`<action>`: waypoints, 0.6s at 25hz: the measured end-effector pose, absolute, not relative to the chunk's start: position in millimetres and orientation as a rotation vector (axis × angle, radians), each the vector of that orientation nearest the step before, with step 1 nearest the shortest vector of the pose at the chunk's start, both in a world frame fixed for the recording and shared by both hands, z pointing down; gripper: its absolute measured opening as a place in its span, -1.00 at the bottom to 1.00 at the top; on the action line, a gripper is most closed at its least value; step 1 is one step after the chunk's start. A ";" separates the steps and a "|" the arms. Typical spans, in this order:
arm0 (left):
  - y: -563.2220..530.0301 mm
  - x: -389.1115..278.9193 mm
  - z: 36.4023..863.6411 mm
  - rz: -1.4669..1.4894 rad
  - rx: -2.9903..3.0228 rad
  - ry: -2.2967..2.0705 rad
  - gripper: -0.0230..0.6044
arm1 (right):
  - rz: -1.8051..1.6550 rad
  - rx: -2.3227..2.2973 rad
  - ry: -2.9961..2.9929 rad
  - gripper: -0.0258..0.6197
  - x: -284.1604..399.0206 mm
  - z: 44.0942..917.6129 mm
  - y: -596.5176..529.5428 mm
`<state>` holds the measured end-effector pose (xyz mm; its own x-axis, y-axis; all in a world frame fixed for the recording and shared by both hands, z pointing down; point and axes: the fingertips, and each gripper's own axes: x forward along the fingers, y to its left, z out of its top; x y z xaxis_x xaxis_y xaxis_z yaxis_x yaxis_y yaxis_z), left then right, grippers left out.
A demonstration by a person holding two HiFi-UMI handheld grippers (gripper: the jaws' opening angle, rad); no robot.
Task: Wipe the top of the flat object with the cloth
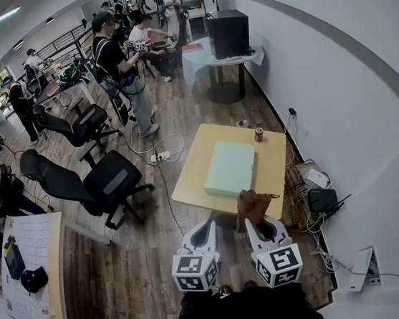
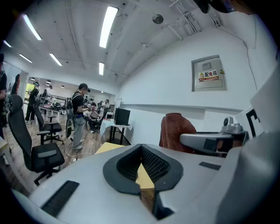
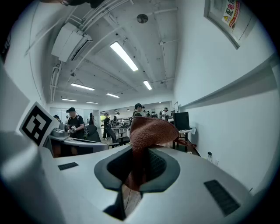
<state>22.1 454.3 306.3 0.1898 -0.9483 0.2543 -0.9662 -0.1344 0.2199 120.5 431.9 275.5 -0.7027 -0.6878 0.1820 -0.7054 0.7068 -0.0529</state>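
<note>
A pale green flat object lies on a small wooden table ahead of me. My right gripper is shut on a brown cloth, which hangs over the table's near edge; in the right gripper view the cloth stands up out of the closed jaws of the right gripper. My left gripper is held beside it, short of the table, shut with nothing in it. The left gripper view shows the left gripper, the cloth and a strip of the table beyond.
A red can and a small round thing stand at the table's far right corner. Black office chairs and floor cables lie to the left. A wall runs close on the right, with boxes and a router at its foot. People stand further back.
</note>
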 end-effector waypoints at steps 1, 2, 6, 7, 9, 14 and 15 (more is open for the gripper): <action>453.9 18.3 306.7 0.078 2.138 -1.810 -0.82 | 0.177 1.140 -2.762 -0.73 118.7 275.4 430.8; 453.5 14.5 307.1 0.079 2.136 -1.812 -0.82 | 0.176 1.144 -2.761 -0.74 116.8 275.4 429.8; 453.4 2.2 309.4 0.081 2.130 -1.813 -0.82 | 0.170 1.157 -2.758 -0.74 108.9 276.2 428.5; 453.5 0.5 310.2 0.081 2.130 -1.811 -0.82 | 0.172 1.164 -2.754 -0.74 107.6 277.0 428.2; 453.5 -2.3 312.8 0.084 2.131 -1.803 -0.82 | 0.191 1.181 -2.748 -0.74 105.3 279.6 427.2; 458.7 -9.9 326.3 0.088 2.127 -1.770 -0.82 | 0.265 1.196 -2.761 -0.72 98.0 289.9 431.3; 460.0 -11.3 329.8 0.089 2.124 -1.763 -0.82 | 0.278 1.204 -2.755 -0.72 97.5 293.0 431.6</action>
